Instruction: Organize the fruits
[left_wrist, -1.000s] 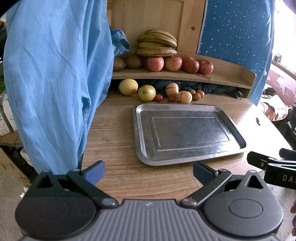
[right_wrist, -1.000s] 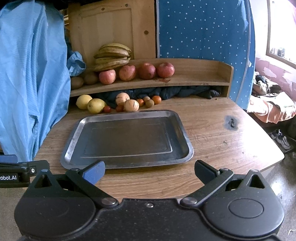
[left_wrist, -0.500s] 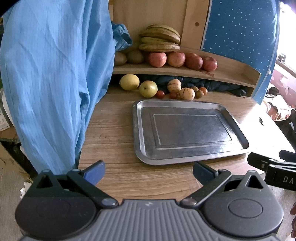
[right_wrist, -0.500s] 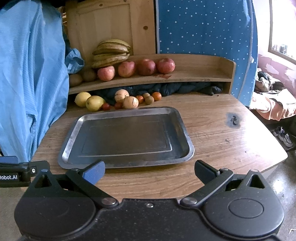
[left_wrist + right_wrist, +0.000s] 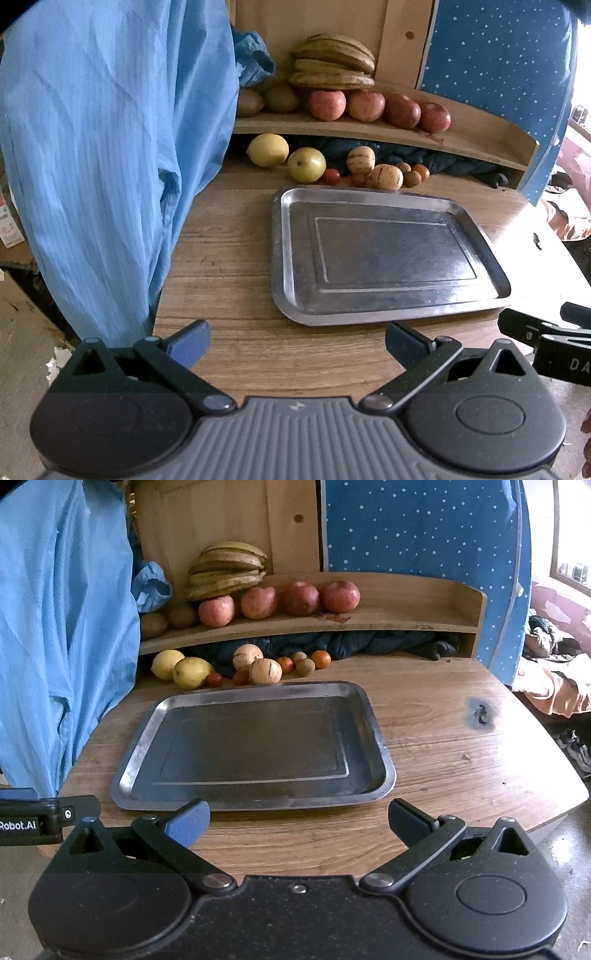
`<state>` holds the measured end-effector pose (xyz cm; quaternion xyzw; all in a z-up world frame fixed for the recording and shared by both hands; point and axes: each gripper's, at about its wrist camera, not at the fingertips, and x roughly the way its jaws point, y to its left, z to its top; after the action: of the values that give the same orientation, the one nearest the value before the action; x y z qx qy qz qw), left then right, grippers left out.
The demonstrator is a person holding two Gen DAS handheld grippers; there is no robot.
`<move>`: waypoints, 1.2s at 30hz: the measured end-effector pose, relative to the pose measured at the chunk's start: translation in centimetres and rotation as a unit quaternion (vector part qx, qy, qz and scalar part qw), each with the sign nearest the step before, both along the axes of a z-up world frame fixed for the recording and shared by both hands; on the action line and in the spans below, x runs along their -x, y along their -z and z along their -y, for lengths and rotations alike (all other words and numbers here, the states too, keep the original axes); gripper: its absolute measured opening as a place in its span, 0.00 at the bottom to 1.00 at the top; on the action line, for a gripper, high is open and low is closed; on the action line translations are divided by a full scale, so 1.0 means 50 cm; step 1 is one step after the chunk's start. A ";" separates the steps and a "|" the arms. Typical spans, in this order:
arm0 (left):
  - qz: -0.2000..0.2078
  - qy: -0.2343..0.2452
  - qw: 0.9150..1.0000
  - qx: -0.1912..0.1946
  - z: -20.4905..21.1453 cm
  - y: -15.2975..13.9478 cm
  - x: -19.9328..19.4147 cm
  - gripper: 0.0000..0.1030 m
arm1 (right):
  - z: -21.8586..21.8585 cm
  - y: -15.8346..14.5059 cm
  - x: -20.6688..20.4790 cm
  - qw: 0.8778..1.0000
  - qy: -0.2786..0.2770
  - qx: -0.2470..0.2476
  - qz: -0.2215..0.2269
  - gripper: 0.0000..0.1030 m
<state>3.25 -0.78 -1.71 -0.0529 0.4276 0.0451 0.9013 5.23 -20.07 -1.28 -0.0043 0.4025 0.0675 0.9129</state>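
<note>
An empty metal tray lies on the wooden table. Behind it, under the shelf, sit a lemon, a yellow pear-like fruit, two striped melons and several small red and brown fruits. On the shelf rest apples, kiwis and bananas. My left gripper is open near the table's front edge, holding nothing. My right gripper is open too, just short of the tray's near rim.
A blue garment hangs along the table's left side. A dotted blue panel stands behind the shelf. Dark cloth is stuffed under the shelf. A dark burn mark marks the table right of the tray.
Both grippers have risen and eased forward a little, so the tray and fruit sit lower in view. Both stay open and empty.
</note>
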 end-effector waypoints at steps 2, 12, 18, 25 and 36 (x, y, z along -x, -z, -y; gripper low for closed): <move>-0.004 -0.003 1.000 -0.002 0.003 0.002 -0.005 1.00 | 0.004 0.003 -0.006 1.000 -0.002 -0.001 -0.004 1.00; -0.019 -0.026 0.999 -0.010 0.027 0.014 -0.037 1.00 | 0.030 0.011 -0.044 0.999 -0.039 0.012 -0.015 1.00; -0.023 -0.051 0.998 -0.012 0.048 0.011 -0.065 1.00 | 0.052 0.008 -0.089 0.997 -0.073 0.015 -0.012 1.00; -0.024 -0.106 0.994 0.003 0.049 -0.001 -0.108 1.00 | 0.084 0.005 -0.144 0.994 -0.105 0.001 -0.004 1.00; -0.012 -0.129 0.991 -0.025 0.026 -0.061 -0.217 1.00 | 0.091 -0.012 -0.210 0.988 -0.155 -0.015 0.015 1.00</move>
<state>14.12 -2.08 1.36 -0.0840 0.4266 0.1721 0.8839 15.72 -24.61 -0.66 -0.0542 0.3818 0.2137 0.8976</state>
